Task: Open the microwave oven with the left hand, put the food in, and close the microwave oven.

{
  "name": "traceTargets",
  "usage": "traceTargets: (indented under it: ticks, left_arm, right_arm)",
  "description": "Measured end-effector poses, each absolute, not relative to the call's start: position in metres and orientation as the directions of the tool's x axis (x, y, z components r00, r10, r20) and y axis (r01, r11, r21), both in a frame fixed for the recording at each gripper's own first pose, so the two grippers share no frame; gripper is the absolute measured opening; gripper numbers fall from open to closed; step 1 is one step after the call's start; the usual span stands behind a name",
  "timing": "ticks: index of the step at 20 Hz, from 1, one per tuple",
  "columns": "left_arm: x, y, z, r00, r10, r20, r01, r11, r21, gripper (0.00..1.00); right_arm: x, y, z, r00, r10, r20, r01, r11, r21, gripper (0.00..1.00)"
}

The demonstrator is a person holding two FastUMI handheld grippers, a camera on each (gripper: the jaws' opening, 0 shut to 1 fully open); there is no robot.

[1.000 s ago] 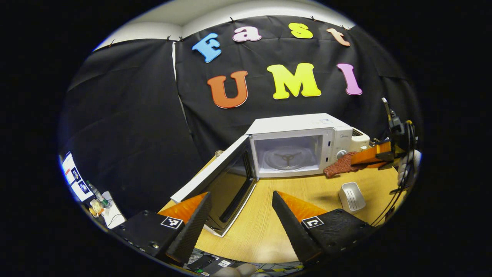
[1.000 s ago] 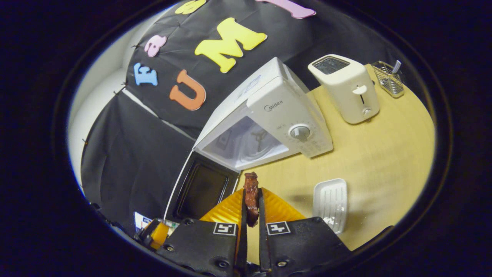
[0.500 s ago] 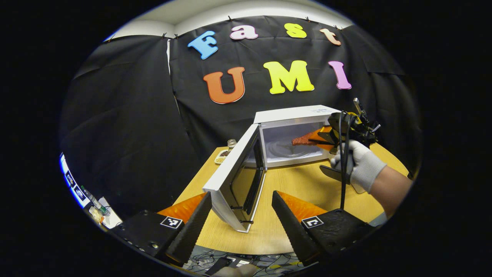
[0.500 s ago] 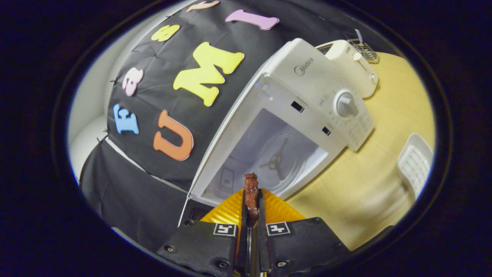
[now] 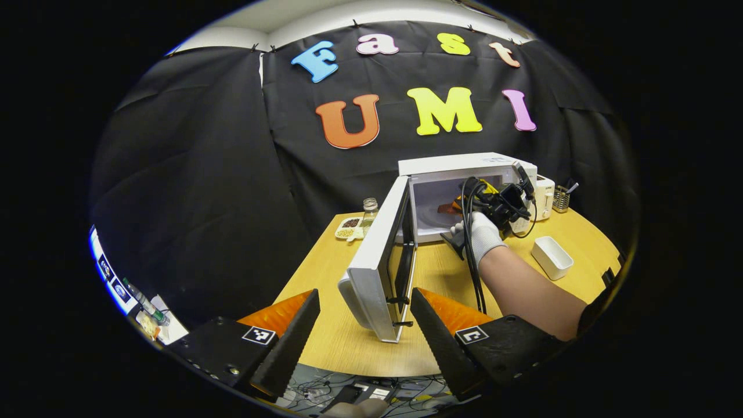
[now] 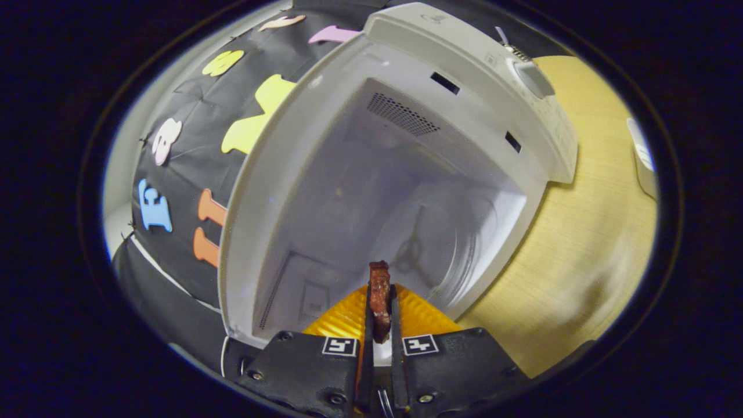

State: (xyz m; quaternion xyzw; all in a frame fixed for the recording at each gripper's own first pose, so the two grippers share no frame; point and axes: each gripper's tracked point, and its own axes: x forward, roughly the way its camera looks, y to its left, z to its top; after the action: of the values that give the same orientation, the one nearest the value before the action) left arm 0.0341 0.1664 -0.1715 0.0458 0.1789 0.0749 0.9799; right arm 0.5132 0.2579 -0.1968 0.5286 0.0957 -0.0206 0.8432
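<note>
food, a dark reddish strip, stands pinched between the two fingers of the right claw, its upper end poking up past the fingertips. in the right gripper view it sits at the mouth of the microwave oven, whose pale cavity opens straight ahead, with the round turntable on the cavity floor just beyond the strip. in the left gripper view the same claw reaches into the oven's opening, held by a gloved hand with a bare forearm behind it and black cables hanging from the tool.

microwave door stands swung wide out toward the left claw, edge-on to its camera. the left claw's fingers are spread apart with nothing between them, hovering near the worktop edge, apart from the door.

a white tray lies on the worktop right of the oven. a toaster and a wire holder stand beside the oven's far side. a small jar and a dish of bits sit left of the oven.
</note>
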Motion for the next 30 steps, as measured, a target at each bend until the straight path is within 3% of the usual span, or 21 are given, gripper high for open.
traceTargets:
  ticks: [1,2,3,8,11,12,13,14,15,16,17,18,19,21,24,25,26,27,28,29,30]
  left_arm:
    - [0.036,0.168,-0.174,0.924,0.162,-0.346,-0.129,0.985,0.115,0.96]
    - [0.038,0.167,-0.174,0.924,0.156,-0.348,-0.125,0.986,0.109,0.96]
    - [0.039,0.166,-0.177,0.925,0.151,-0.350,-0.122,0.987,0.104,0.96]
    - [0.047,0.166,-0.181,0.921,0.154,-0.358,-0.129,0.987,0.095,0.97]
    - [0.049,0.166,-0.179,0.922,0.149,-0.358,-0.127,0.988,0.085,0.96]
    - [0.050,0.165,-0.180,0.922,0.153,-0.356,-0.131,0.988,0.084,0.96]
    - [0.052,0.164,-0.180,0.922,0.150,-0.356,-0.132,0.988,0.076,0.96]
    - [0.052,0.162,-0.182,0.919,0.153,-0.363,-0.135,0.988,0.074,0.96]
    - [0.053,0.161,-0.182,0.918,0.154,-0.365,-0.137,0.988,0.073,0.97]
    - [0.053,0.159,-0.180,0.921,0.153,-0.357,-0.135,0.988,0.074,0.97]
    - [0.053,0.158,-0.179,0.921,0.154,-0.356,-0.136,0.988,0.077,0.96]
    - [0.054,0.155,-0.180,0.922,0.149,-0.356,-0.131,0.989,0.075,0.96]
    - [0.054,0.153,-0.177,0.925,0.147,-0.350,-0.128,0.989,0.078,0.97]
    - [0.056,0.150,-0.175,0.928,0.147,-0.343,-0.124,0.988,0.088,0.96]
    - [0.055,0.148,-0.172,0.933,0.149,-0.329,-0.128,0.988,0.085,0.96]
    - [0.054,0.147,-0.171,0.933,0.149,-0.326,-0.129,0.988,0.083,0.96]
    - [0.054,0.146,-0.169,0.936,0.148,-0.319,-0.130,0.988,0.079,0.97]
    - [0.052,0.146,-0.165,0.938,0.148,-0.312,-0.130,0.988,0.079,0.96]
    - [0.051,0.144,-0.162,0.944,0.146,-0.297,-0.127,0.988,0.083,0.96]
    - [0.050,0.142,-0.158,0.949,0.141,-0.284,-0.119,0.989,0.092,0.96]
    - [0.051,0.144,-0.158,0.951,0.139,-0.278,-0.116,0.988,0.098,0.96]
  right_arm:
    - [0.518,0.254,-0.206,0.978,0.055,-0.200,0.154,0.453,0.878,0.15]
    - [0.521,0.252,-0.211,0.978,0.047,-0.203,0.160,0.456,0.876,0.06]
    - [0.524,0.251,-0.211,0.980,0.044,-0.193,0.153,0.447,0.881,0.16]
    - [0.531,0.243,-0.218,0.981,0.002,-0.193,0.158,0.570,0.806,0.19]
    - [0.532,0.238,-0.220,0.981,-0.037,-0.190,0.164,0.683,0.712,0.30]
    - [0.531,0.236,-0.219,0.980,-0.048,-0.193,0.169,0.711,0.682,0.20]
    - [0.532,0.233,-0.219,0.979,-0.062,-0.193,0.174,0.747,0.641,0.33]
    - [0.532,0.232,-0.221,0.978,-0.073,-0.195,0.176,0.790,0.588,0.23]
    - [0.531,0.230,-0.224,0.974,-0.077,-0.212,0.183,0.819,0.544,0.43]
    - [0.530,0.231,-0.225,0.975,-0.075,-0.209,0.175,0.840,0.514,0.36]
    - [0.529,0.232,-0.224,0.975,-0.076,-0.209,0.172,0.854,0.490,0.57]
    - [0.526,0.229,-0.221,0.976,-0.081,-0.201,0.168,0.868,0.468,0.54]
    - [0.525,0.223,-0.218,0.977,-0.107,-0.187,0.179,0.883,0.433,0.73]
    - [0.523,0.218,-0.207,0.983,-0.108,-0.148,0.161,0.898,0.409,0.91]
    - [0.514,0.217,-0.205,0.983,-0.077,-0.164,0.139,0.902,0.409,1.00]
    - [0.508,0.213,-0.202,0.984,-0.073,-0.164,0.135,0.905,0.404,0.90]
    - [0.499,0.211,-0.199,0.984,-0.066,-0.165,0.129,0.905,0.406,1.00]
    - [0.490,0.210,-0.197,0.984,-0.056,-0.171,0.123,0.903,0.411,0.90]
    - [0.479,0.209,-0.196,0.982,-0.038,-0.186,0.113,0.904,0.412,0.90]
    - [0.467,0.208,-0.192,0.978,-0.019,-0.206,0.106,0.903,0.416,1.00]
    - [0.452,0.206,-0.185,0.977,0.001,-0.212,0.090,0.903,0.421,1.00]
